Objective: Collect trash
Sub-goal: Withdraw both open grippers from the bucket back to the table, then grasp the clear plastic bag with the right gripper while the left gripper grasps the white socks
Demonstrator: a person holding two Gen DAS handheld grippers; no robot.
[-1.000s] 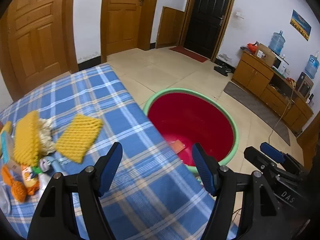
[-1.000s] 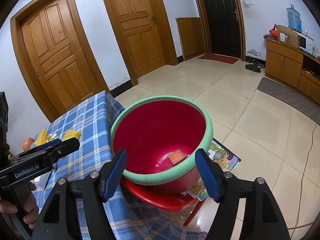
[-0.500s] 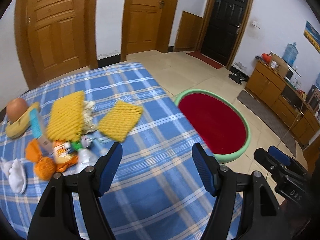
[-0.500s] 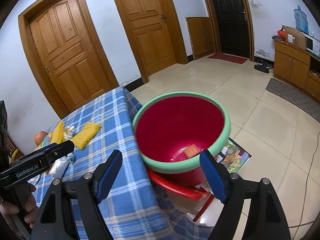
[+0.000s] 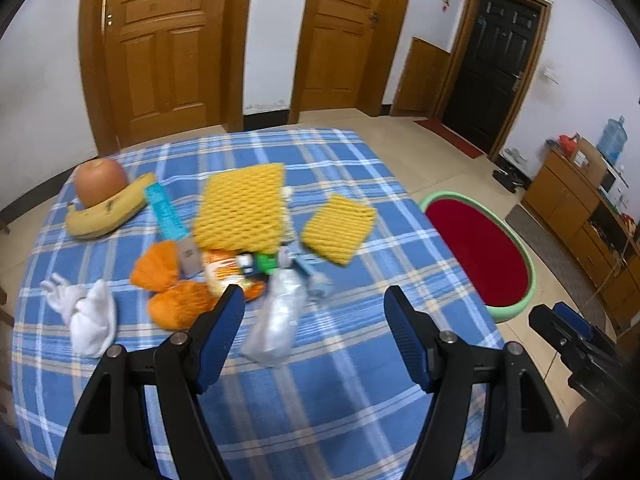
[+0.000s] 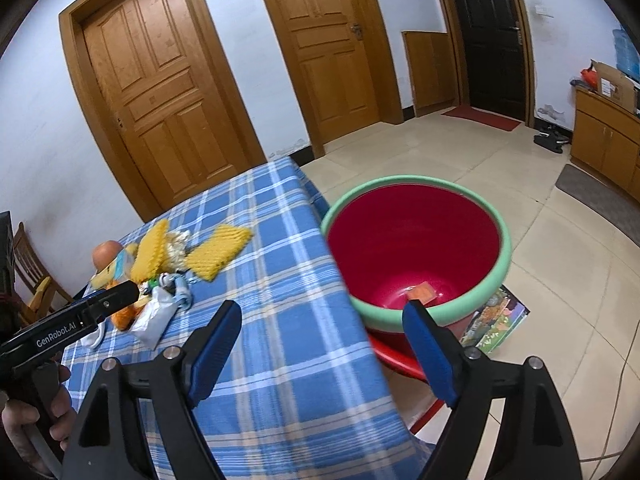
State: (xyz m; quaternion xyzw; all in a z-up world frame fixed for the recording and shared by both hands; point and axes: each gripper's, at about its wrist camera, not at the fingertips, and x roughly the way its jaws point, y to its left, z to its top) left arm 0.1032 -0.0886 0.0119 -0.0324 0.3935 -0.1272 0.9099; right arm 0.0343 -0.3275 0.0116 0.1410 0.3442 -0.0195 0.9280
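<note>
Well, from the left wrist camera the left gripper (image 5: 314, 320) hangs over the blue checked tablecloth (image 5: 320, 400) with its blue pads parted and nothing between them. Just beyond its tips lies the heap of rubbish: a crumpled clear plastic bag (image 5: 276, 320), a large yellow foam net (image 5: 240, 212), a smaller yellow foam net (image 5: 339, 229) just beside it, an orange mesh bag (image 5: 172, 284), a light blue flat packet (image 5: 166, 210) and a white crumpled tissue (image 5: 86, 314). Between the nets sit some smaller wrappers, green and orange, too blurred for me to name. At the far left of the table an apple (image 5: 100, 182) rests against a banana (image 5: 108, 212). Off the table's right edge stands the red basin (image 5: 480, 252) with its green rim; from here its inside looks plain red. The right gripper (image 5: 576, 340) shows at the lower right edge.

Over on the right wrist camera, the right gripper (image 6: 324, 344) has just been opening its jaws, and they stand wide with nothing in them, one pad over the tablecloth (image 6: 280, 380) and the other in front of the basin. The red basin (image 6: 416, 248) sits close beside the table corner, on a red stool (image 6: 400, 356), and holds a single small orange packet (image 6: 422, 292) at its bottom. A picture book (image 6: 496, 316) lies on the floor under it. The left gripper (image 6: 92, 308) reaches in from the left, held by a hand (image 6: 36, 412), over the rubbish pile (image 6: 172, 264).
</note>
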